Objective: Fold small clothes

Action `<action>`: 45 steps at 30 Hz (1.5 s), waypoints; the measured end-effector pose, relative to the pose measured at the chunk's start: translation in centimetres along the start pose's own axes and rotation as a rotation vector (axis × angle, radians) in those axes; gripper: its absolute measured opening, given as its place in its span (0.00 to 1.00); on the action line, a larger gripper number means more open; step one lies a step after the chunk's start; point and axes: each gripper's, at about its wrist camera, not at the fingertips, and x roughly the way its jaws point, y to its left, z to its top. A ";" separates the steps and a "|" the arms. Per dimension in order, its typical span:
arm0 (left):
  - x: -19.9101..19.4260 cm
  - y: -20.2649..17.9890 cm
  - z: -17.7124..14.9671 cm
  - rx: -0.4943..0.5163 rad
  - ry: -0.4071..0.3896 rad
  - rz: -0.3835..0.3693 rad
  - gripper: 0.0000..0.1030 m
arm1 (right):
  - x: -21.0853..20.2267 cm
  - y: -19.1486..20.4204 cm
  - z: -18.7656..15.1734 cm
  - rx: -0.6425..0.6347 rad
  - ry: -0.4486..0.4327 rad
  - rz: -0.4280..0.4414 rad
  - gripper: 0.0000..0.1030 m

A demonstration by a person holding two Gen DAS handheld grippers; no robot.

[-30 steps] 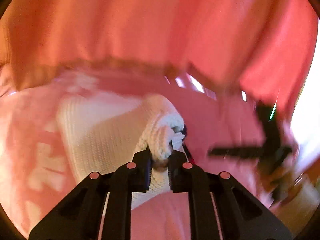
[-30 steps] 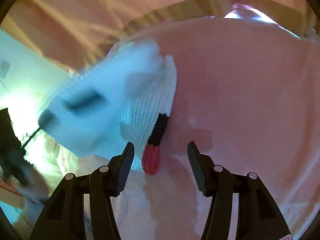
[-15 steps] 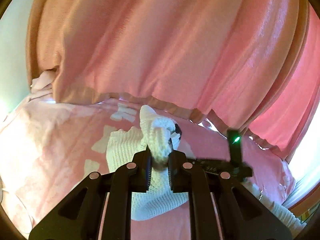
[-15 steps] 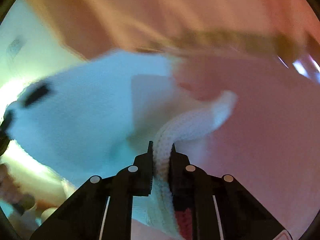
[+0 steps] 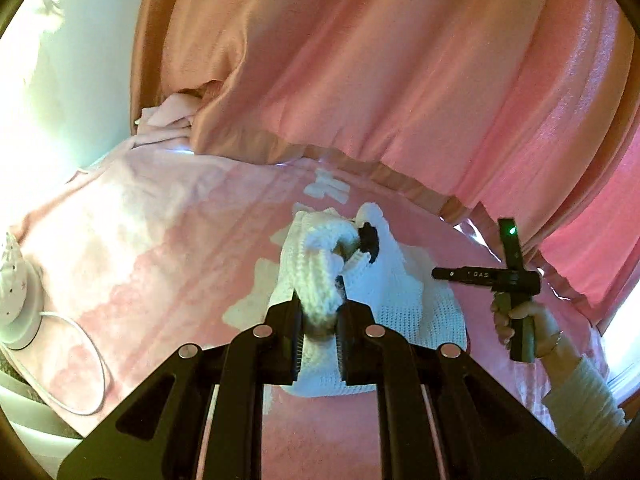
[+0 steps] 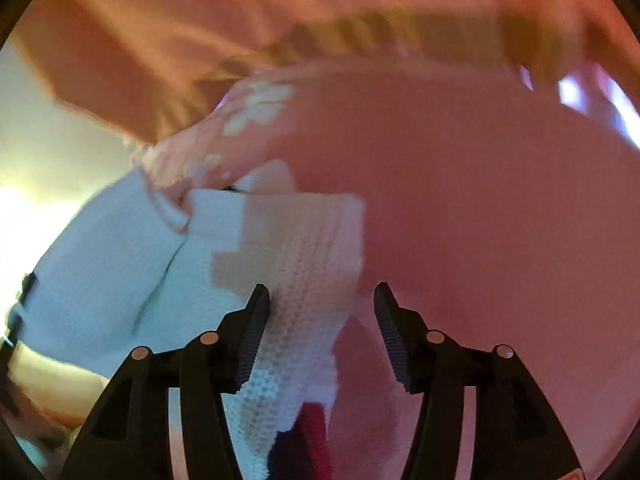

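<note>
A small white knit garment [image 5: 384,300] lies on a pink blanket [image 5: 160,248]. My left gripper [image 5: 319,320] is shut on a bunched white knit fold with a black patch above it. In the right wrist view the same white knit garment [image 6: 308,280] lies between the open jaws of my right gripper [image 6: 320,312], its black and red trim near the bottom edge. The right gripper also shows in the left wrist view [image 5: 516,280], held by a hand at the right of the garment.
A pink curtain [image 5: 380,72] hangs behind the bed. A white lamp base [image 5: 16,300] with a white cable [image 5: 92,360] sits at the left edge of the blanket. A pale wall is at far left.
My right gripper has opened and let go of the knit strip it was pinching. The left gripper still holds its fold and has pulled back and up; more of the bed shows.
</note>
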 end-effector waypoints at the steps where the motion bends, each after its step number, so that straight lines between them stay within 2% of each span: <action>1: 0.0 -0.2 0.1 0.004 -0.005 -0.003 0.12 | 0.3 -1.1 -0.1 0.060 0.007 0.075 0.52; 2: -0.1 -0.3 0.2 0.006 -0.009 -0.005 0.12 | 0.5 -2.8 -0.4 0.139 0.009 0.148 0.53; 5: -0.1 -0.1 0.3 0.006 -0.009 -0.013 0.12 | 1.7 -4.5 -1.3 0.210 0.033 0.269 0.53; 11: 0.3 -0.4 0.1 0.020 -0.010 -0.016 0.12 | 4.4 0.3 -2.1 0.077 0.085 0.277 0.52; 12: 0.4 -0.6 0.2 0.021 -0.008 -0.019 0.12 | 5.1 1.8 -1.9 0.038 0.089 0.249 0.35; 13: 0.4 -0.7 0.3 0.025 -0.008 -0.018 0.12 | 5.5 3.0 -1.6 0.013 0.092 0.235 0.27; 14: 0.5 -0.9 0.4 0.028 -0.009 -0.017 0.12 | 5.6 3.7 -1.4 0.003 0.082 0.213 0.25; 16: 0.7 -1.2 0.8 0.041 -0.006 -0.022 0.12 | 3.1 5.6 -1.6 -0.064 0.021 0.123 0.21; 17: 0.7 -1.5 1.0 0.048 -0.008 -0.025 0.12 | 1.2 6.2 -1.6 -0.097 -0.016 0.095 0.20; 19: 0.5 -2.7 1.9 0.081 -0.017 -0.046 0.12 | -3.7 8.0 -2.7 -0.156 -0.092 -0.024 0.19; 20: 0.4 -3.4 2.3 0.099 -0.025 -0.059 0.12 | -5.8 8.8 -3.4 -0.187 -0.128 -0.108 0.19; 21: 0.4 -4.5 2.7 0.125 -0.030 -0.085 0.12 | -7.9 9.8 -4.5 -0.219 -0.172 -0.238 0.20; 22: 0.7 -5.5 2.8 0.143 -0.027 -0.108 0.12 | -9.3 9.5 -5.6 -0.216 -0.191 -0.305 0.23; 23: 1.0 -6.2 2.8 0.154 -0.020 -0.127 0.12 | -9.6 8.9 -6.1 -0.199 -0.179 -0.341 0.24; 24: 1.7 -7.2 2.5 0.168 -0.003 -0.155 0.12 | -8.9 7.2 -6.7 -0.168 -0.125 -0.382 0.28; 26: 3.5 -8.9 1.3 0.177 0.041 -0.200 0.12 | -6.3 2.6 -7.5 -0.075 -0.013 -0.398 0.31; 28: 4.6 -9.9 0.2 0.189 0.067 -0.217 0.12 | -6.4 -0.5 -8.2 -0.005 -0.008 -0.474 0.34; 31: 5.1 -10.8 -0.9 0.193 0.092 -0.251 0.12 | -10.6 -0.6 -8.0 0.052 -0.124 -0.383 0.37; 33: 4.8 -11.7 -1.2 0.219 0.086 -0.259 0.12 | -11.8 1.7 -7.2 0.008 -0.160 -0.269 0.49; 36: 4.9 -13.6 -0.8 0.253 0.092 -0.277 0.12 | -12.6 4.4 -5.6 -0.045 -0.194 -0.154 0.49; 38: 5.1 -16.0 -0.1 0.276 0.090 -0.312 0.12 | -13.3 4.3 -5.0 -0.036 -0.236 -0.117 0.49; 40: 5.5 -20.1 -0.2 0.342 0.080 -0.354 0.12 | -14.0 3.8 -4.7 -0.039 -0.265 -0.129 0.53; 42: 8.0 -24.3 -2.7 0.402 0.165 -0.413 0.12 | -15.3 2.3 -5.7 -0.037 -0.269 -0.135 0.62; 43: 10.0 -26.0 -4.8 0.432 0.238 -0.429 0.13 | -15.6 1.6 -6.2 -0.031 -0.273 -0.145 0.63; 45: 13.8 -28.0 -9.4 0.511 0.376 -0.413 0.13 | -16.3 0.3 -7.9 -0.015 -0.258 -0.160 0.63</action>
